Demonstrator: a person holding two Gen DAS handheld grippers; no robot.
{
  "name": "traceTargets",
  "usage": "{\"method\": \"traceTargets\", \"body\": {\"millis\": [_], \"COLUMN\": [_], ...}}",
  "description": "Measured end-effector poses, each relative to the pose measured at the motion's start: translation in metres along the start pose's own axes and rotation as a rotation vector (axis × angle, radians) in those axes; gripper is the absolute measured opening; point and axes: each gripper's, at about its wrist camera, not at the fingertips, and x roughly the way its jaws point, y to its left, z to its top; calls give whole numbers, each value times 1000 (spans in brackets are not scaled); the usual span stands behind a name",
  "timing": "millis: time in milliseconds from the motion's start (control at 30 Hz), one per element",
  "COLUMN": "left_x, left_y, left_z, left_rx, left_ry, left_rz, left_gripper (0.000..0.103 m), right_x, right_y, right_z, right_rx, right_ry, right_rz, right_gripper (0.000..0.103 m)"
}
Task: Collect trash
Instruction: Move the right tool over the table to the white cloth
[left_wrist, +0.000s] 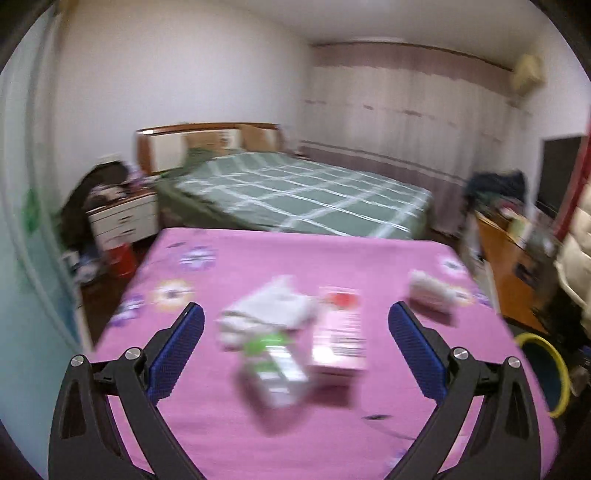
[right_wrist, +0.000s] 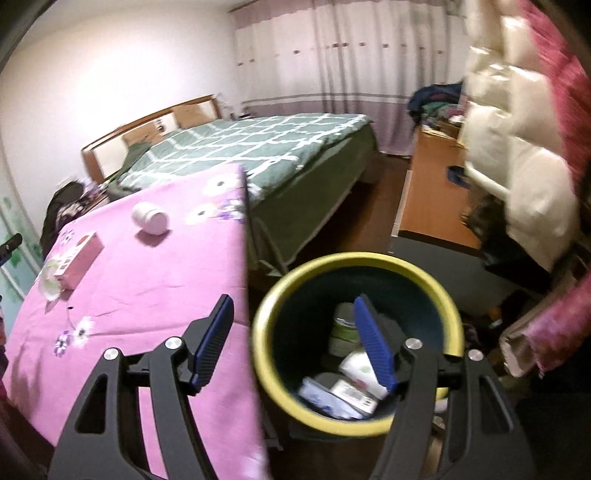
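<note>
My left gripper (left_wrist: 295, 314) is open above the pink-clothed table (left_wrist: 240, 266). Between its fingers lie a green-and-white carton (left_wrist: 275, 363), a crumpled white wrapper (left_wrist: 269, 308) and a pink box (left_wrist: 340, 332). A white jar (left_wrist: 430, 291) lies further right. My right gripper (right_wrist: 293, 302) is open and empty over the yellow-rimmed dark bin (right_wrist: 280, 295), which holds several pieces of trash (right_wrist: 343, 391). The right wrist view also shows the white jar (right_wrist: 149, 218), the pink box (right_wrist: 77, 260) and the wrapper (right_wrist: 48, 282) on the table (right_wrist: 147, 295).
A green checked bed (left_wrist: 295, 192) stands behind the table. A white nightstand (left_wrist: 123, 219) is at the left. A wooden desk (right_wrist: 432, 195) with clothes and a hanging white coat (right_wrist: 517, 147) are at the right. The bin (left_wrist: 546, 369) stands off the table's right edge.
</note>
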Motion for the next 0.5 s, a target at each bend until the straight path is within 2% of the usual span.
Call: {"method": "traceTargets", "body": {"millis": [200,500], "left_x": [14,30], "left_y": [74,127], "left_z": [-7,-13], "left_rx": [-31,-112], "left_ry": [-85,-97], "left_rz": [171,263], "left_gripper": [98,98], "right_x": [20,66], "right_y": [66,203], "right_z": [25,79], "right_rx": [-90,-258], "right_ry": [14,65], "right_rz": [86,311], "right_gripper": [65,69]}}
